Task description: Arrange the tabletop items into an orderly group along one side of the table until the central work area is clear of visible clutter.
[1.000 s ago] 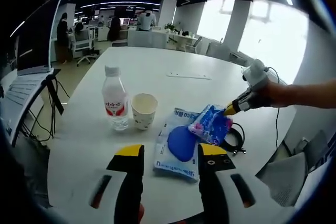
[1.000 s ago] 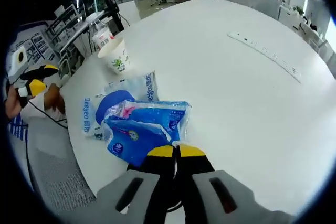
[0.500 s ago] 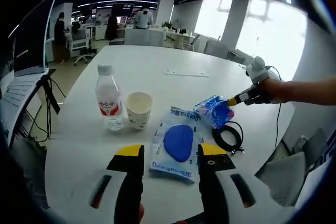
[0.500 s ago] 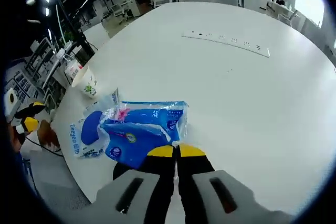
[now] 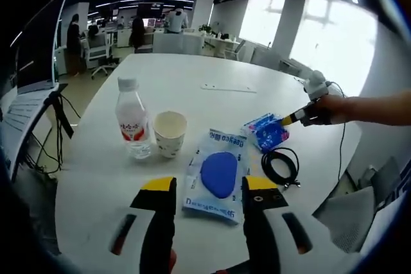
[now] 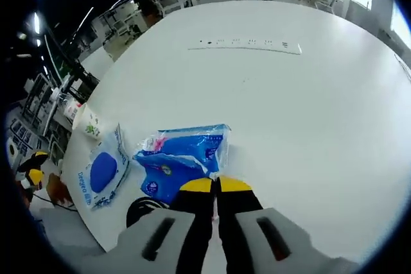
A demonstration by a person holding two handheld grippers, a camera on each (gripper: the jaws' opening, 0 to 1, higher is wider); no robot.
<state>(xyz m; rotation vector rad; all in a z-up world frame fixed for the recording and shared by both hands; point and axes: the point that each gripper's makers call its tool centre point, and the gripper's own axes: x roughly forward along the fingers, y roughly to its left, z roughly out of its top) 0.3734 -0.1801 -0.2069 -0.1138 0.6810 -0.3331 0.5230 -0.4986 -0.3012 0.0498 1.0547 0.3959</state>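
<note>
The right tool (image 6: 215, 185) has its yellow-tipped jaws pressed together on the near edge of the blue tissue pack (image 6: 183, 160), pinching it just above the white tabletop (image 6: 308, 126). From the left gripper view, that same right tool (image 5: 287, 119) comes in from the right side with a person's hand (image 5: 323, 110) behind it, its tip clamped on the blue tissue pack (image 5: 266, 131), which sits near the tabletop's edge.

The left tool (image 5: 209, 185) is spread wide, nothing between its jaws, hovering above the near side of the tabletop (image 5: 192, 75). Just ahead of it lies the flat blue-and-white packet (image 5: 218, 174), flat on the surface. To the right of that packet is a coiled black cable (image 5: 280, 166), just below the tissue pack. To the packet's left stands a paper cup (image 5: 171, 134), upright, and right beside it a clear water bottle (image 5: 131, 120) with a red label and white cap, also upright.

In the right gripper view, the blue-and-white packet (image 6: 101, 174) lies to the left of the tissue pack, apart from it, with the paper cup (image 6: 88, 122) beyond it at the tabletop's rim. The black cable (image 6: 142, 207) peeks out beside the right tool's body. Farther across the tabletop, a long white power strip (image 6: 247, 45) lies well apart from everything else. The left tool (image 6: 29, 168) shows at the far left edge of this view, too small to judge there.
</note>
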